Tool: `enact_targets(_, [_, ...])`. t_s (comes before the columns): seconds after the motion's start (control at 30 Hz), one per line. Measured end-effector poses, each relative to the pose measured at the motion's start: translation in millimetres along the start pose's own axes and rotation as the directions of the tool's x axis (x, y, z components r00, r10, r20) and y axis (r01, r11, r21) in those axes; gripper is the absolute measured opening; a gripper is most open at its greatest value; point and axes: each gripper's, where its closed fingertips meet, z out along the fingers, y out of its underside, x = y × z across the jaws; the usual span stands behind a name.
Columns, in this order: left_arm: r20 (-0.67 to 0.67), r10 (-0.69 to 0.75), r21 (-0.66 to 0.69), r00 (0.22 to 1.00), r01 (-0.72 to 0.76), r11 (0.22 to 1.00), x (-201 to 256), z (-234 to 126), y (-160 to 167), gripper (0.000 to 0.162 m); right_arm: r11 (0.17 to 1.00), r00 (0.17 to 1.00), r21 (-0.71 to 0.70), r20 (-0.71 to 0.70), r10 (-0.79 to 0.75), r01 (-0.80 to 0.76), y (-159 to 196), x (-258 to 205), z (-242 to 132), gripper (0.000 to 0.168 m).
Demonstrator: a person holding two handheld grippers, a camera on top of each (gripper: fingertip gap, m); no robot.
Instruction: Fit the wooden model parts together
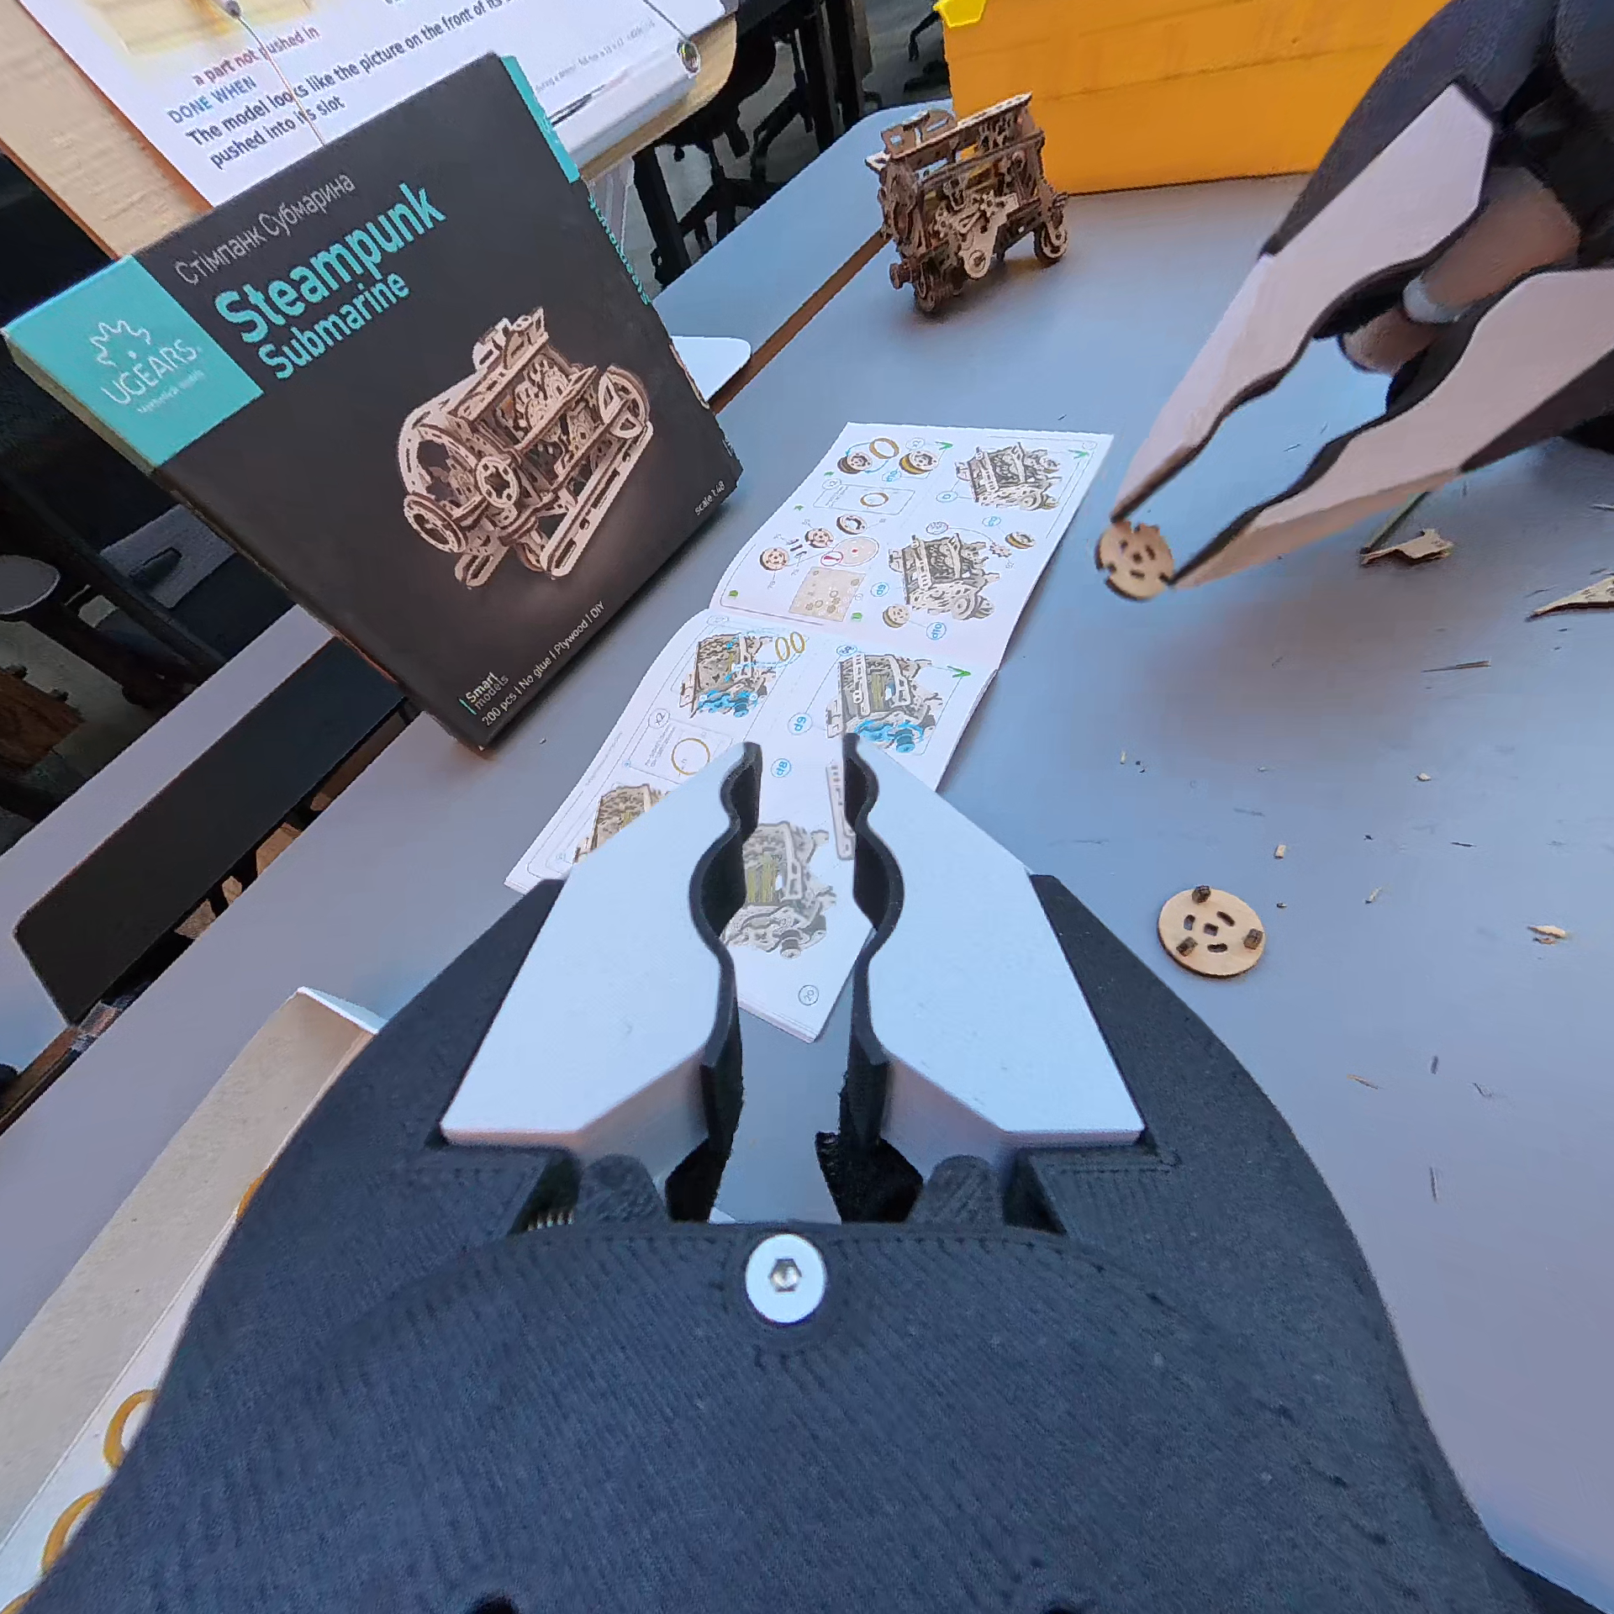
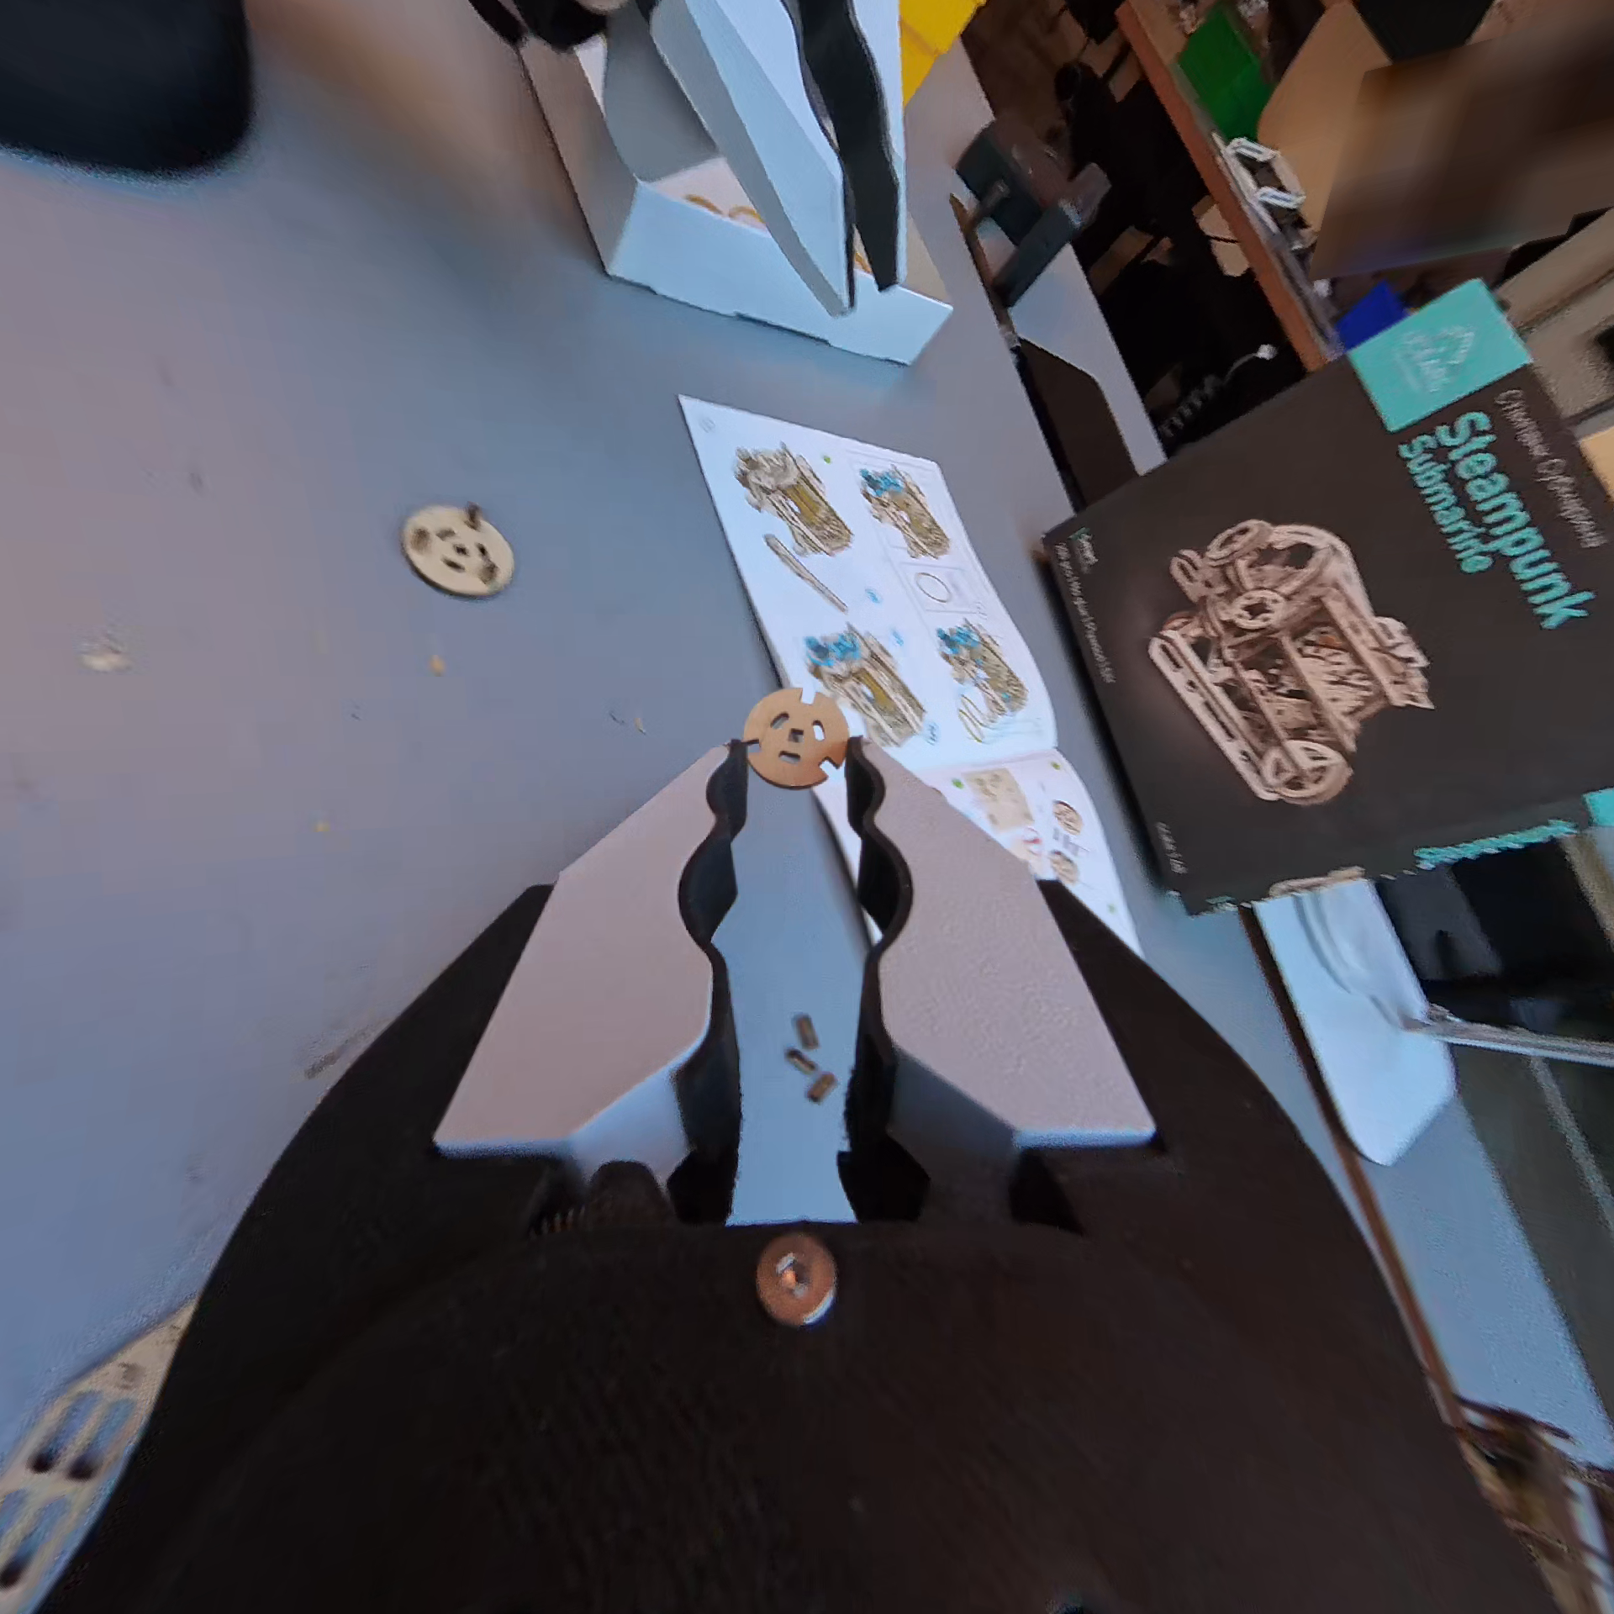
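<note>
My right gripper is shut on a small notched wooden disc, held by its edges at the fingertips above the grey table. It also shows in the left wrist view with the disc. A second wooden disc with small pegs lies flat on the table; it also shows in the right wrist view. My left gripper is open and empty, hovering over the instruction sheet. A part-built wooden model stands at the far side.
The kit box leans upright at the left. A yellow bin stands behind the model. A white tray sits beside my left gripper. Several small wooden pegs and wood scraps lie on the table. About 12 centimeters separates my left fingertips from my right. To reach the part-built wooden model in a straight line is about 30 centimeters for my right fingers, about 40 centimeters for my left.
</note>
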Motion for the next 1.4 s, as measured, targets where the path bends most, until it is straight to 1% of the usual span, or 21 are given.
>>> enact_targets(0.1, [-0.002, 0.004, -0.004, 1.0, -0.004, 1.0, 1, -1, 0, 0.017, 0.99, 0.978, 0.037, 0.162, 0.129, -0.136, -22, -27, 7, 0.022])
enact_targets(0.2, [-0.008, -0.006, -0.015, 1.0, 0.005, 1.0, 0, 0, 4, 0.017, 0.962, 0.912, 0.016, 0.323, 0.254, -0.274, -40, -50, 16, 0.022])
enact_targets(0.3, [-0.02, -0.012, -0.024, 1.0, 0.012, 1.0, 2, 0, 4, 0.018, 0.962, 0.888, -0.002, 0.385, 0.252, -0.272, -49, -58, 24, 0.021])
enact_targets(0.37, [-0.027, -0.043, -0.029, 0.999, 0.042, 0.999, 5, -6, -7, 0.018, 0.968, 0.877, -0.047, 0.415, 0.243, -0.247, -47, -64, 30, 0.022])
enact_targets(0.43, [-0.032, -0.082, -0.012, 0.996, 0.081, 0.997, 7, -16, -25, 0.019, 0.971, 0.873, -0.07, 0.427, 0.236, -0.228, -47, -68, 36, 0.022])
enact_targets(0.5, [-0.055, -0.083, 0.005, 0.995, 0.083, 0.997, 12, -26, -31, 0.018, 0.975, 0.871, -0.081, 0.44, 0.22, -0.206, -48, -72, 41, 0.022])
enact_targets(0.53, [-0.074, -0.091, 0.002, 0.993, 0.091, 0.996, 14, -28, -28, 0.018, 0.977, 0.87, -0.087, 0.445, 0.215, -0.196, -48, -74, 43, 0.022])
enact_targets(0.6, [-0.114, -0.153, -0.017, 0.982, 0.152, 0.988, 17, -31, -15, 0.018, 0.975, 0.858, -0.091, 0.465, 0.22, -0.201, -50, -78, 45, 0.022])
enact_targets(0.7, [-0.168, -0.289, -0.014, 0.943, 0.291, 0.957, 19, -29, 2, 0.018, 0.971, 0.846, -0.116, 0.476, 0.24, -0.211, -47, -82, 46, 0.021])
enact_targets(0.77, [-0.222, -0.338, 0.012, 0.915, 0.349, 0.937, 27, -26, 8, 0.018, 0.969, 0.851, -0.129, 0.464, 0.247, -0.211, -43, -82, 46, 0.021])
enact_targets(0.8, [-0.245, -0.348, -0.012, 0.905, 0.356, 0.934, 32, -25, 14, 0.019, 0.967, 0.85, -0.139, 0.46, 0.256, -0.216, -41, -82, 46, 0.021])
enact_targets(0.83, [-0.262, -0.341, -0.044, 0.903, 0.341, 0.939, 37, -23, 19, 0.021, 0.964, 0.847, -0.141, 0.46, 0.265, -0.226, -40, -82, 46, 0.021])
enact_targets(0.9, [-0.261, -0.312, -0.057, 0.913, 0.308, 0.95, 40, -18, 26, 0.023, 0.96, 0.839, -0.146, 0.466, 0.281, -0.24, -38, -84, 46, 0.021])
enact_targets(1.0, [-0.308, -0.317, -0.099, 0.897, 0.301, 0.948, 51, -13, 35, 0.024, 0.961, 0.84, -0.143, 0.465, 0.278, -0.238, -37, -84, 45, 0.021])
enact_targets(1.07, [-0.332, -0.307, -0.107, 0.892, 0.288, 0.952, 57, -11, 38, 0.025, 0.96, 0.839, -0.135, 0.467, 0.28, -0.246, -38, -83, 45, 0.021])
enact_targets(1.23, [-0.402, -0.226, -0.103, 0.888, 0.201, 0.974, 73, -13, 41, 0.031, 0.957, 0.834, -0.133, 0.469, 0.291, -0.259, -38, -81, 45, 0.021])
enact_targets(1.4, [-0.418, -0.18, -0.102, 0.891, 0.151, 0.983, 80, -14, 42, 0.032, 0.956, 0.833, -0.138, 0.469, 0.294, -0.26, -38, -83, 43, 0.021])
